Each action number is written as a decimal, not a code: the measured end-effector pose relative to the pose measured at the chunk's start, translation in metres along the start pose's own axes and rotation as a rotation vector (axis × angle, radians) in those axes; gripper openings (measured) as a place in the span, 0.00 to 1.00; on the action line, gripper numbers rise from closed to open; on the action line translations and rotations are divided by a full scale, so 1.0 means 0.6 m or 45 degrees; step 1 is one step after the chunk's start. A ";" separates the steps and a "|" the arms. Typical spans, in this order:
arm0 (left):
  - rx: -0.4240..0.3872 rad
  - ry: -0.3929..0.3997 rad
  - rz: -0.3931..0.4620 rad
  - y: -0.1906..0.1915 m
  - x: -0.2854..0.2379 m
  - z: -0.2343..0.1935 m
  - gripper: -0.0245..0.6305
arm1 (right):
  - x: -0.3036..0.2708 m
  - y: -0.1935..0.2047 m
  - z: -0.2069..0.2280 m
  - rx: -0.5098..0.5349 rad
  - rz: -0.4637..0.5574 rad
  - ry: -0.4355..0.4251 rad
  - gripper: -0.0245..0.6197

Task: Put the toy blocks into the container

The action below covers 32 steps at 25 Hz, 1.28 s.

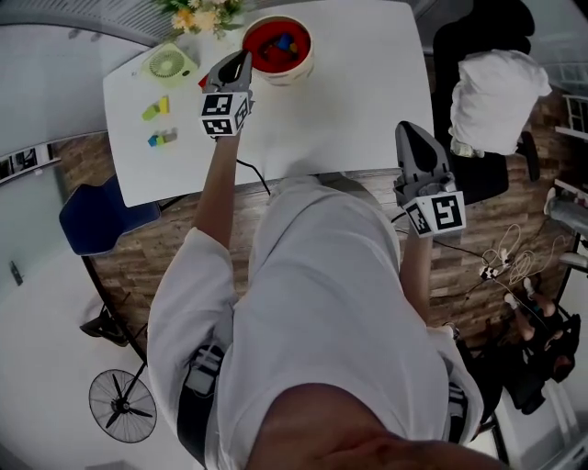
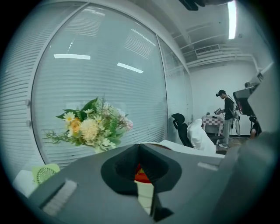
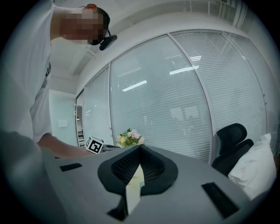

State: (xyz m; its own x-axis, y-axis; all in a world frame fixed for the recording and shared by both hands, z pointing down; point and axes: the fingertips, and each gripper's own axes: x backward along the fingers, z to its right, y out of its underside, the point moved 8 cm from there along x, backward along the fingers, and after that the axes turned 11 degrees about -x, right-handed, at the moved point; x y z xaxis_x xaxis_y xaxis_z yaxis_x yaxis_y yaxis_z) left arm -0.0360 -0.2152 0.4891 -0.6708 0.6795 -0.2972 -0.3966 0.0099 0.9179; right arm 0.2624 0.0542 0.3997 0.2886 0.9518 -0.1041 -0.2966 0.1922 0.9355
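Note:
The container is a red bowl (image 1: 276, 46) with a cream outer wall, standing at the far middle of the white table (image 1: 349, 101); several blocks lie inside it. My left gripper (image 1: 243, 57) is over the table just left of the bowl's rim, shut with nothing between its jaws. In the left gripper view the left gripper (image 2: 139, 146) has its tips together, and the bowl (image 2: 140, 176) shows through the slit below them. A yellow-green block (image 1: 156, 108) and a blue-green block (image 1: 163, 138) lie at the table's left end. My right gripper (image 1: 411, 128) (image 3: 140, 148) hangs shut and empty at the table's near right edge.
A small green fan (image 1: 170, 64) and a bunch of flowers (image 1: 197, 14) stand at the far left of the table. A black chair with a white cloth (image 1: 496, 96) is on the right, a blue chair (image 1: 96, 220) on the left. Cables (image 1: 514, 266) lie on the floor.

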 end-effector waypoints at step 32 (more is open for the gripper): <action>0.189 -0.295 -0.207 0.257 0.282 -0.019 0.04 | -0.202 0.030 -0.152 0.113 -0.224 -0.536 0.04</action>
State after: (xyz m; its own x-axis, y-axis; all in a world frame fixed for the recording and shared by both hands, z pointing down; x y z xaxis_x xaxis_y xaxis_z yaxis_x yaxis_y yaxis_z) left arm -0.2179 -0.1071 0.5775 -0.4388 0.8089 -0.3913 -0.3797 0.2277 0.8966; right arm 0.1393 -0.0357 0.3987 0.6775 0.7230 -0.1351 -0.1359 0.3036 0.9431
